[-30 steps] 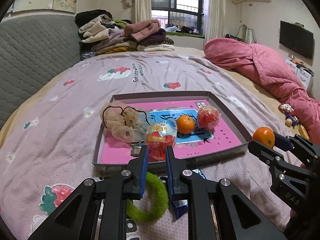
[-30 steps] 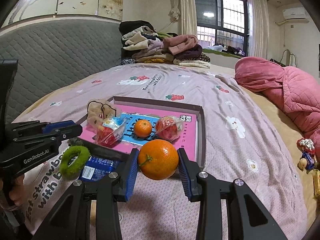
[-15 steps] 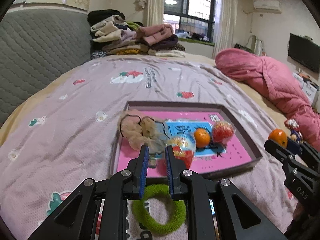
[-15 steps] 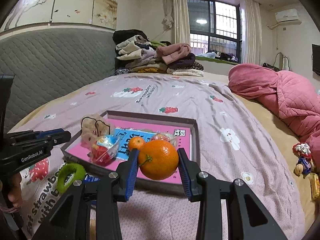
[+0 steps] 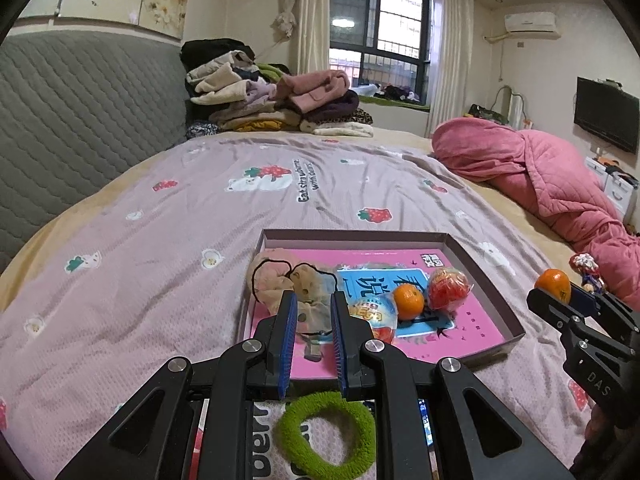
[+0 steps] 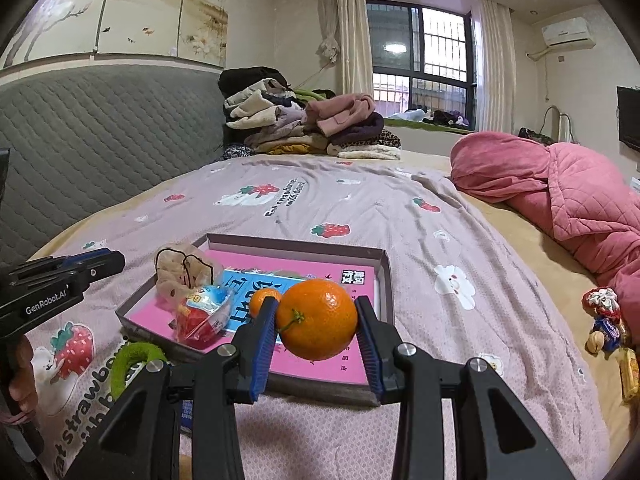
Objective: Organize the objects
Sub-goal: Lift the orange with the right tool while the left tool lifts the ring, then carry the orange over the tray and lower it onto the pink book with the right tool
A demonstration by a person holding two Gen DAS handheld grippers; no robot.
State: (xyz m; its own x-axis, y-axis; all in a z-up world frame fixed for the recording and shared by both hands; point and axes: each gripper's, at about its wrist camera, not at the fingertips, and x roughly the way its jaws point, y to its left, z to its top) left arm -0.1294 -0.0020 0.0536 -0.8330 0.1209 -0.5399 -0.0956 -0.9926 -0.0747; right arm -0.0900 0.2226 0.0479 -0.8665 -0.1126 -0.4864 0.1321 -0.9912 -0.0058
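A shallow grey box (image 5: 480,256) with a pink and blue bottom lies on the bed. In it are a beige plush (image 5: 280,280), a small orange (image 5: 408,302) and two wrapped red toy eggs (image 5: 446,290) (image 5: 376,314). My right gripper (image 6: 316,320) is shut on a big orange (image 6: 316,324) and holds it above the box's near edge (image 6: 320,388); it also shows in the left wrist view (image 5: 554,286). My left gripper (image 5: 314,340) is empty, jaws narrowly apart, above a green fuzzy ring (image 5: 326,432) in front of the box.
A blue packet (image 6: 188,408) lies beside the green ring (image 6: 132,360). A pink quilt (image 5: 540,184) is bunched at the right. Folded clothes (image 5: 276,100) are stacked at the far end by the grey headboard (image 5: 72,120). Wrapped sweets (image 6: 604,320) lie at the bed's right edge.
Both grippers have pulled back and risen, so the box looks farther away. The left gripper has let go of the toy egg, which now lies in the box. The right still holds the orange.
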